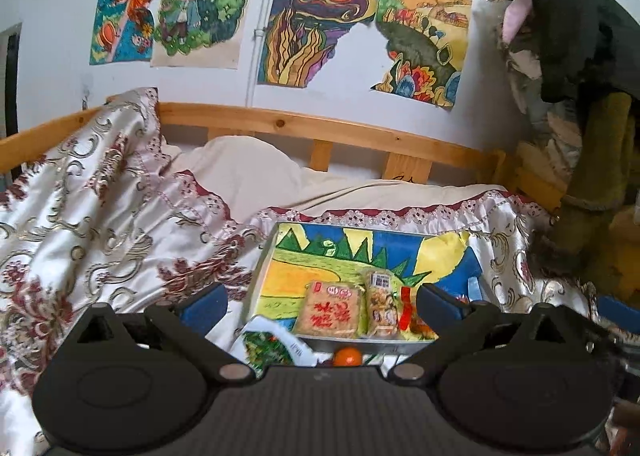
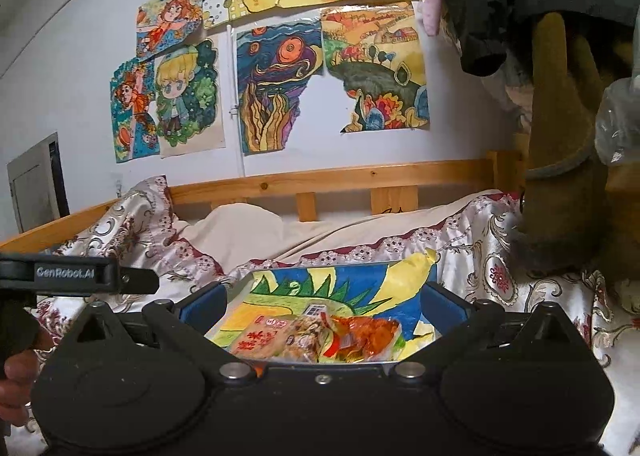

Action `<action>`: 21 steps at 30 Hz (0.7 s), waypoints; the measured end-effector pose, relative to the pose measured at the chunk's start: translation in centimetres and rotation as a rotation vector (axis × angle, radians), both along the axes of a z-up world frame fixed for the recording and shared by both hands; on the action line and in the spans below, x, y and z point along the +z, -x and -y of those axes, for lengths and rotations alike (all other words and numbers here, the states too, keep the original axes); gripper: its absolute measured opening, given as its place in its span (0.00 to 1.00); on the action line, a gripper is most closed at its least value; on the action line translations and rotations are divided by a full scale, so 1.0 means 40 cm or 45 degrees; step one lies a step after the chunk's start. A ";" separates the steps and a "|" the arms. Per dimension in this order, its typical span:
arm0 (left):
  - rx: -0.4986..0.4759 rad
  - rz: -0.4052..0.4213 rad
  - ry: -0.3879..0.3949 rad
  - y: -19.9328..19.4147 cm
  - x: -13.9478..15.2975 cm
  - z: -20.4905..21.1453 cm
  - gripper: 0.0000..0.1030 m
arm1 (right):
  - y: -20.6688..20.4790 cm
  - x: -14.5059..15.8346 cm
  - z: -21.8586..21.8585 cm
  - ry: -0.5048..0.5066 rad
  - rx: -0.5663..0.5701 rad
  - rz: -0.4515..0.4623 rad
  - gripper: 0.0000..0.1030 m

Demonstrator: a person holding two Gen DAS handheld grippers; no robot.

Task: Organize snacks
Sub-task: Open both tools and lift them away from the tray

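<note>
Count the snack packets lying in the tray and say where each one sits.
3 in a row along the tray's near edge: a tan packet on the left, a clear printed packet in the middle, a red-orange packet on the right. More may be hidden behind the gripper body.

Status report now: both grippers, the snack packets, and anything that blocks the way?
Left gripper open, empty. Right gripper open, empty. Three snack packets side by side on tray; green packet and orange ball outside it. Nothing blocking.

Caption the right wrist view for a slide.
Open right gripper above a tray holding three snack packs on a bed.
</note>
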State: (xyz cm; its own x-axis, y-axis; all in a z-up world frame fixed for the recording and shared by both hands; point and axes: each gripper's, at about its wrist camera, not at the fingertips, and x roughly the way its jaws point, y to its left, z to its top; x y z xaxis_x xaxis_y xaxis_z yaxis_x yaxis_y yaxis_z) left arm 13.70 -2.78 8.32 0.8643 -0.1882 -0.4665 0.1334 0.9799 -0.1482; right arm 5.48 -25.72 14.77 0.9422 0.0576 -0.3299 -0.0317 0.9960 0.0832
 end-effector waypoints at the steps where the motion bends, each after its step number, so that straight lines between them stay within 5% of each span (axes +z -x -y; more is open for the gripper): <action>1: 0.000 0.006 -0.001 0.016 -0.001 -0.007 0.99 | 0.011 0.001 -0.004 0.000 0.003 0.000 0.99; 9: -0.004 0.007 -0.044 0.107 -0.027 -0.058 0.99 | 0.087 -0.021 -0.041 0.000 0.019 -0.025 0.99; 21: 0.031 -0.156 -0.060 0.157 -0.129 -0.138 1.00 | 0.117 -0.097 -0.076 0.004 0.048 -0.163 0.99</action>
State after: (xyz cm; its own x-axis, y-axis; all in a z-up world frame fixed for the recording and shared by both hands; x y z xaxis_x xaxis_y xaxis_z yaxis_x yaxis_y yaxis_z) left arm 7.41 2.75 3.16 0.8044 -0.1431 -0.5766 0.0933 0.9889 -0.1153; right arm 0.82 -22.69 10.90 0.8895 0.0908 -0.4479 -0.0584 0.9946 0.0857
